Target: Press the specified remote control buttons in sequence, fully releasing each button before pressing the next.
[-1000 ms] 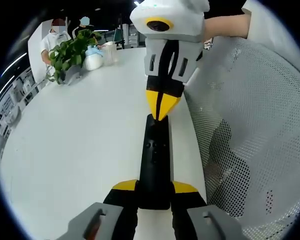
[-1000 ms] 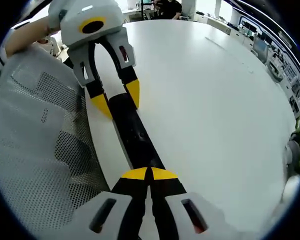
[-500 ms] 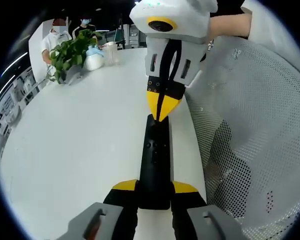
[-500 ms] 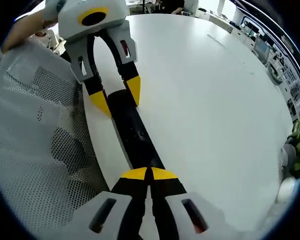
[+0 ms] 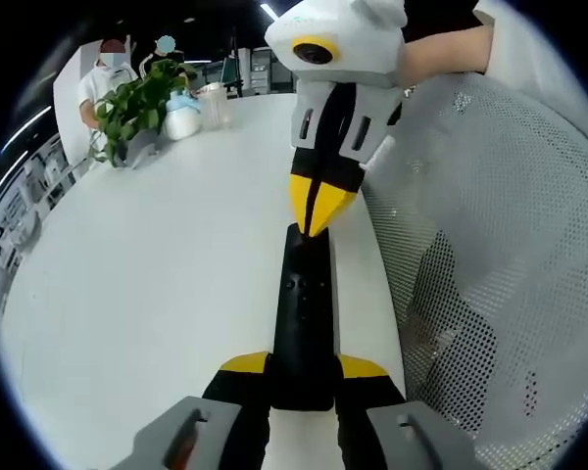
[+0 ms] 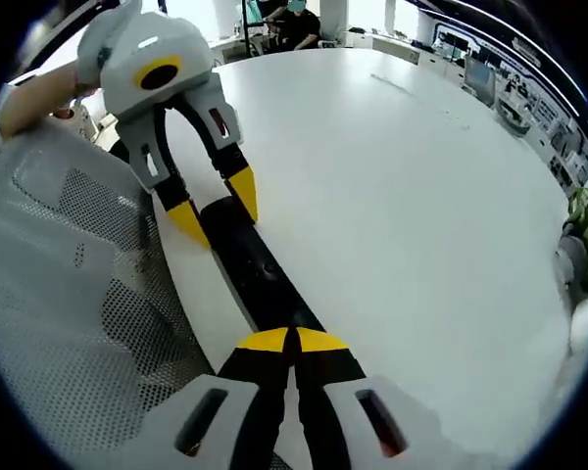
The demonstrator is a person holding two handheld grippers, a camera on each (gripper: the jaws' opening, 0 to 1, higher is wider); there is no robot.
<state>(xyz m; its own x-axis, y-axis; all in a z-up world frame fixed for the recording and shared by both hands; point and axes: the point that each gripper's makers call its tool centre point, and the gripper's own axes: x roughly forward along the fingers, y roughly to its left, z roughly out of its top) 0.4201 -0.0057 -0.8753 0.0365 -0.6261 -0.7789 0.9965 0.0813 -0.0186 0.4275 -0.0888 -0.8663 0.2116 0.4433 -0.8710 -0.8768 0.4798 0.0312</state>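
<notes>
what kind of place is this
Probably an open-plan office or lab: a long white table with a potted plant, a white mesh office chair beside it, and desks with monitors behind.

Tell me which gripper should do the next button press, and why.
Right. The right gripper has its jaws shut into a point, tip at the far end of the remote, so it looks ready to press. The left gripper has its jaws around the remote's other end, steadying it on the table.
</notes>
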